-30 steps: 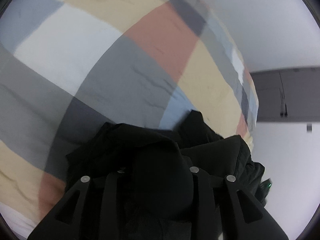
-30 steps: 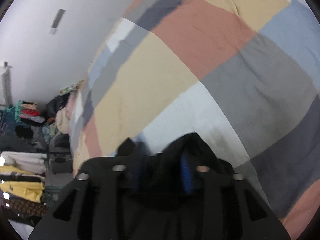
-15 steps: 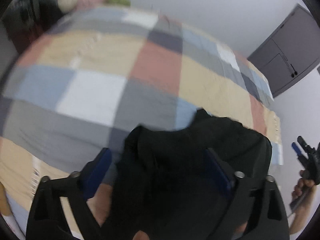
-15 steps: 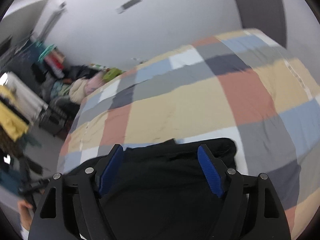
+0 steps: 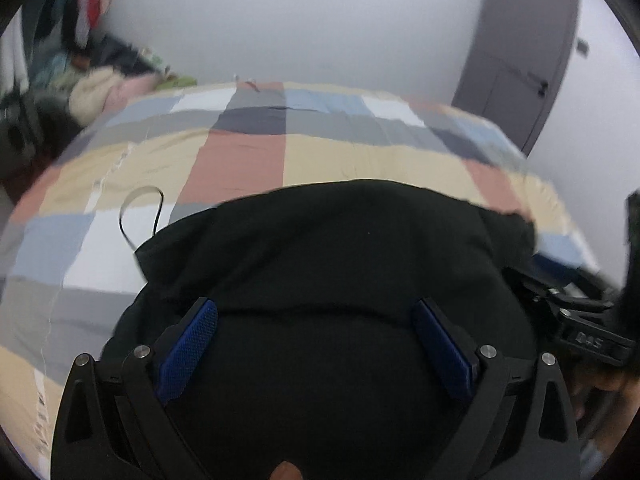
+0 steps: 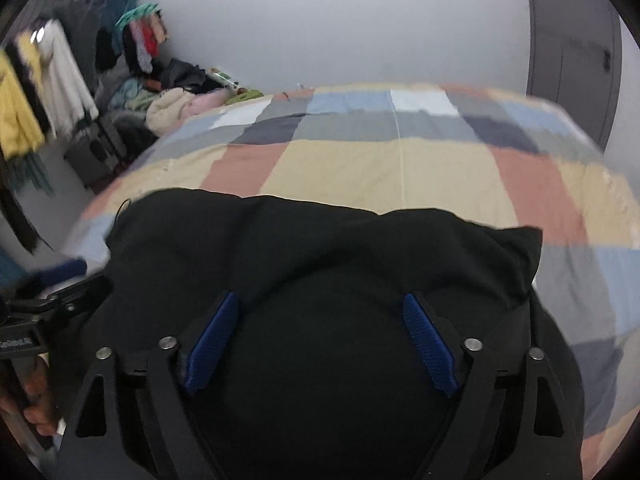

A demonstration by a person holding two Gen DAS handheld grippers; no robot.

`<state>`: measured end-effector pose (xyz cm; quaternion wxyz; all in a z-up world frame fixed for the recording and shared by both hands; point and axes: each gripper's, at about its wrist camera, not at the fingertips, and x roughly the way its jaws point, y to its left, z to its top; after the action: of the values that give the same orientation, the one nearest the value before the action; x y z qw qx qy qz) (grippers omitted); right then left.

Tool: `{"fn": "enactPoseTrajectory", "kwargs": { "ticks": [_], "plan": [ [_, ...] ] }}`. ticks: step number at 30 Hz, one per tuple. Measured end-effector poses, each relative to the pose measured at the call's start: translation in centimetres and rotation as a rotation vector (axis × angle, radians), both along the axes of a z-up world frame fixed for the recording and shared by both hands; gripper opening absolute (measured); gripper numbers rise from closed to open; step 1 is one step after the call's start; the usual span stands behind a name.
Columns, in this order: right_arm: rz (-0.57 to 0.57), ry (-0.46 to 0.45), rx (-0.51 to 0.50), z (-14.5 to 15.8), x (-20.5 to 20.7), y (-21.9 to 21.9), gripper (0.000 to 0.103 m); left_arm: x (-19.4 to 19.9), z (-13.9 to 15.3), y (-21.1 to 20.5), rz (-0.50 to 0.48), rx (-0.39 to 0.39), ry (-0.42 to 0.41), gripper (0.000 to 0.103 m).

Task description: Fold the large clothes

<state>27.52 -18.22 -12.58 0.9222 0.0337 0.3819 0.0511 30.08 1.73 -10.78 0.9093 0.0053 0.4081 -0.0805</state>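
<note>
A large black garment (image 5: 332, 248) lies in a bundle on the near part of a bed with a patchwork cover (image 5: 240, 160); it also shows in the right wrist view (image 6: 320, 252). My left gripper (image 5: 314, 312) is open, its blue pads (image 5: 188, 348) wide apart over the black cloth. My right gripper (image 6: 320, 308) is open too, its blue pads (image 6: 430, 348) spread above the garment. The right gripper's body shows at the right edge of the left wrist view (image 5: 576, 320). A thin black cord (image 5: 140, 216) loops out from the garment's left side.
The patchwork cover (image 6: 400, 168) spreads beyond the garment to the far wall. A pile of clothes (image 6: 180, 100) and hanging clothes (image 6: 40, 92) stand at the far left. A grey door (image 5: 516, 60) is at the far right.
Both grippers opened and let go of the black garment, which dropped onto the bed. Both cameras tilted up and drew back, so the room and far wall came into view.
</note>
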Motion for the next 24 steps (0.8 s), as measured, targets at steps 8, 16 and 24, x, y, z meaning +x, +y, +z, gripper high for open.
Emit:
{"fn": "enactPoseTrajectory", "kwargs": {
  "ticks": [8,16,24],
  "plan": [
    [-0.022,-0.027,0.021,-2.2,0.5,-0.9,0.092,1.4,-3.1,-0.8,-0.005,-0.008,-0.024,0.1],
    [-0.017,-0.004,0.042,-3.2,2.2,-0.8,0.095,3.1,-4.2,-1.1,0.029,0.025,-0.038,0.103],
    [-0.013,0.021,0.07,-4.4,4.8,-1.3,0.099,5.6,-5.4,-1.2,0.064,0.046,-0.053,0.103]
  ]
}}
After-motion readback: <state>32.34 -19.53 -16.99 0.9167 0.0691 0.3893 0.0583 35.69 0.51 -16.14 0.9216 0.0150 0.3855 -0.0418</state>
